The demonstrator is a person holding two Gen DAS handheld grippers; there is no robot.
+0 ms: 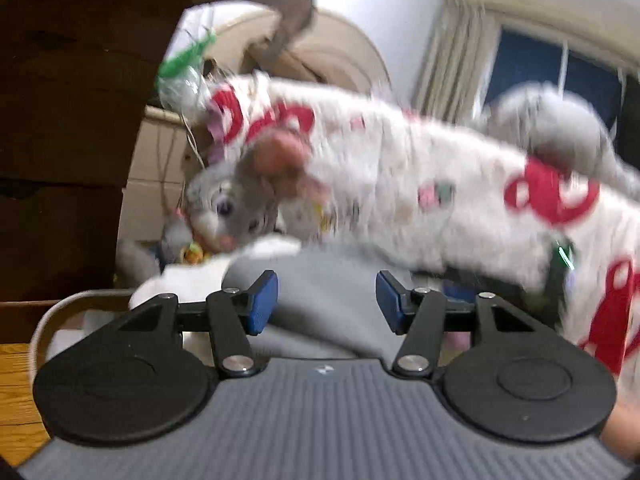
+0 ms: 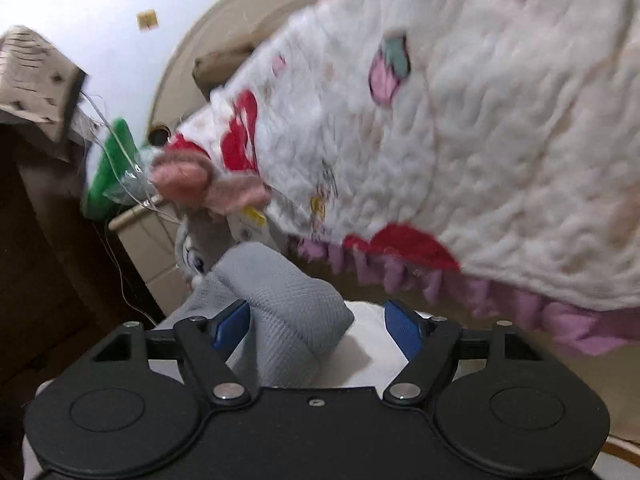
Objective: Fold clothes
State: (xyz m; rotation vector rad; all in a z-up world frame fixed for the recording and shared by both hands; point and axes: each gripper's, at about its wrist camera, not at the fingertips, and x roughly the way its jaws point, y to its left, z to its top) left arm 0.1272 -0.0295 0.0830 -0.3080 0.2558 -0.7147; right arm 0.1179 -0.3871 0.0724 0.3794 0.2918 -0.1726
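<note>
Right now, from your left wrist view, your left gripper (image 1: 326, 300) has its blue pads spread wide with nothing between them, poised over a smooth grey knit garment (image 1: 320, 300) bunched just below. Beyond it, a fluffy white blanket with red bows and a purple fringe (image 1: 400, 184) is draped across the view, blurred, and a grey plush toy with a pink nose (image 1: 236, 200) lies against its left end.

Looking along your right wrist view, your right gripper (image 2: 318, 328) is likewise released, its pads standing either side of a rolled hump of the grey garment (image 2: 280, 292), which lies on something white (image 2: 368, 344). The blanket (image 2: 460, 140) hangs above and to the right.

Whether that grey piece is a finished fold or a heap awaiting one, you cannot settle from this. If you mean to take hold, I would judge it wise to slow down, since both views are smeared, and to pinch a single edge or corner, not the thick roll, keeping the pads clear of the blanket's fringe (image 2: 520, 300).
</note>
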